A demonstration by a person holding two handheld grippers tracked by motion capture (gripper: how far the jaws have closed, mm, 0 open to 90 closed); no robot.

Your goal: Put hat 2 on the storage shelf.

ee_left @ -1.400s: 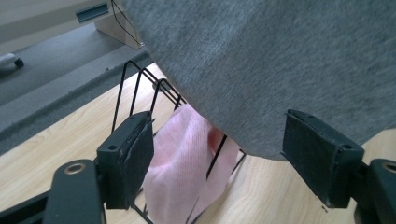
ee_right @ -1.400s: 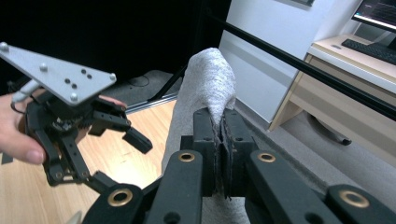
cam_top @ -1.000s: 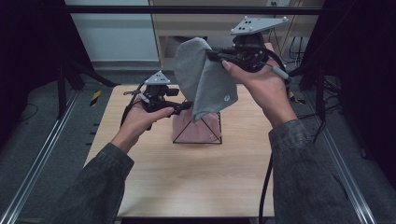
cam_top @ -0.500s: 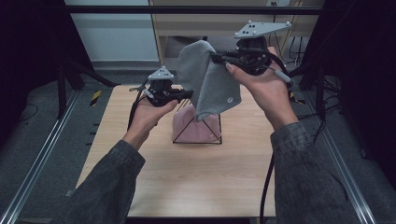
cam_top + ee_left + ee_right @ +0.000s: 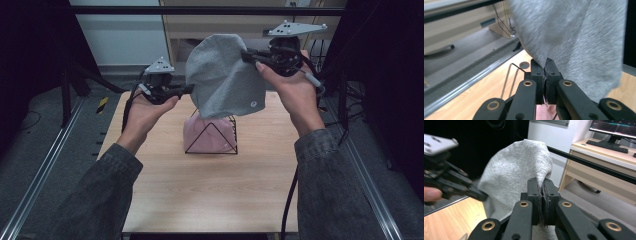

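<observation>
Now that the left tongs (image 5: 189,89) have just been closing, they pinch the left edge of the grey cloth (image 5: 222,80), matching the right tongs (image 5: 246,55), clamped on its upper right edge. Item: cloth, held in the air between both (likely ready to be spread or folded), above the counter (image 5: 200,195). Item: black wire basket (image 5: 212,142) beneath, holding a pink cloth (image 5: 207,136).
</observation>
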